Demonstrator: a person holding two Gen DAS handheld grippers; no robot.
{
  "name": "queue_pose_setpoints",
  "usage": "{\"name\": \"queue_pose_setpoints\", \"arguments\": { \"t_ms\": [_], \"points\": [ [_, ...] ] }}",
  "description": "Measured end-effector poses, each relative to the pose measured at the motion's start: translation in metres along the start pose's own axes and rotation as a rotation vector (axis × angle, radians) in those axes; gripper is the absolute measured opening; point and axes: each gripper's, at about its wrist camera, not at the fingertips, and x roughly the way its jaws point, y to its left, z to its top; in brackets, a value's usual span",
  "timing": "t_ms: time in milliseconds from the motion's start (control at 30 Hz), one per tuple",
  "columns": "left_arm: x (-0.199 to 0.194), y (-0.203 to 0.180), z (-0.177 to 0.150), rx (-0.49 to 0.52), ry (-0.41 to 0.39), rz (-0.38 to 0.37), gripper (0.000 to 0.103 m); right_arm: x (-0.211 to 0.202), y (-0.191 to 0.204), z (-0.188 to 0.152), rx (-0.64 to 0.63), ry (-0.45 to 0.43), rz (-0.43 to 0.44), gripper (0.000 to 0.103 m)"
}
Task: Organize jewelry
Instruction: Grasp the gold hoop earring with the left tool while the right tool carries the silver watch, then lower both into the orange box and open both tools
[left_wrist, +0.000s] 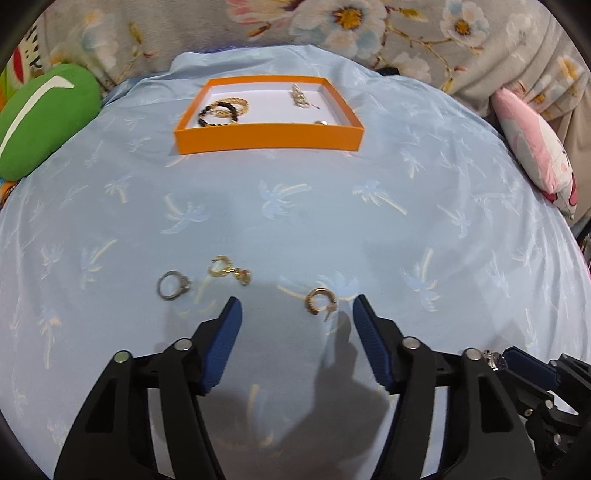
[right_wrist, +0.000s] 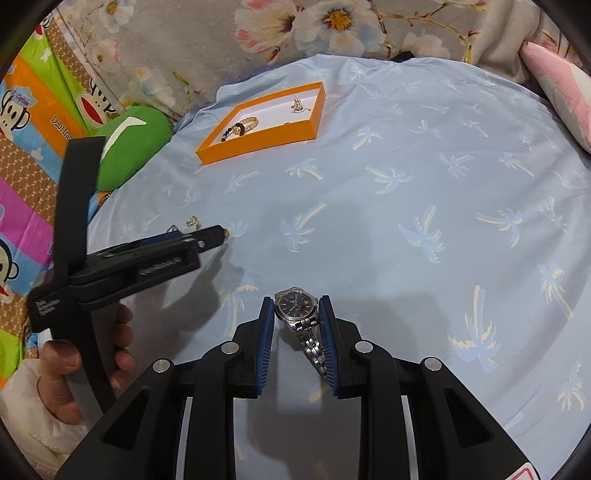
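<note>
Right wrist | right gripper (right_wrist: 296, 312) clamps watch (right_wrist: 296, 303) | dial text illegible

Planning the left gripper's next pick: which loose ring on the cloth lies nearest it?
The gold hoop, just ahead between the open left gripper fingers, right of the others.

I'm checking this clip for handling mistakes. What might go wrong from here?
1. The right tongs pinch the watch only by its case edges, with the bracelet dangling; it may twist or slip out.
2. The left tongs are open around the gold hoop earring on soft light-blue cloth; closing might catch fabric or flick the earring away.
</note>
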Motion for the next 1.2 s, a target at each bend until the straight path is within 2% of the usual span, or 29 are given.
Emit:
{"name": "queue_pose_setpoints", "arguments": {
  "t_ms": [200,267,300,500,667,800,1000,1200],
  "points": [
    [0.004,-0.008,-0.002,0.039,-0.033,0.036,0.033,0.0,-0.002,0.003,0.013,-0.003,0.005,0.023],
    [0.004,-0.009,-0.002,0.045,-0.038,0.037,0.019,0.0,-0.003,0.003,0.017,-0.007,0.007,0.023],
    [0.004,-0.009,-0.003,0.046,-0.038,0.029,0.016,0.0,-0.003,0.004,0.018,-0.008,0.009,0.023],
    [-0.002,-0.004,0.0,0.021,-0.034,0.001,0.016,-0.006,-0.005,0.009,0.024,-0.033,0.012,0.023],
    [-0.021,0.008,0.013,-0.01,-0.07,-0.009,0.016,-0.017,-0.006,0.024,0.039,-0.078,0.031,0.023],
    [-0.036,0.019,0.03,-0.037,-0.106,-0.019,0.016,-0.028,-0.004,0.046,0.031,-0.137,0.039,0.023],
    [-0.05,0.033,0.06,-0.043,-0.16,0.004,0.016,-0.039,-0.003,0.092,0.012,-0.231,0.049,0.023],
    [-0.048,0.049,0.091,-0.046,-0.192,0.026,0.016,-0.029,0.003,0.137,-0.015,-0.279,0.06,0.023]
  ]
}}
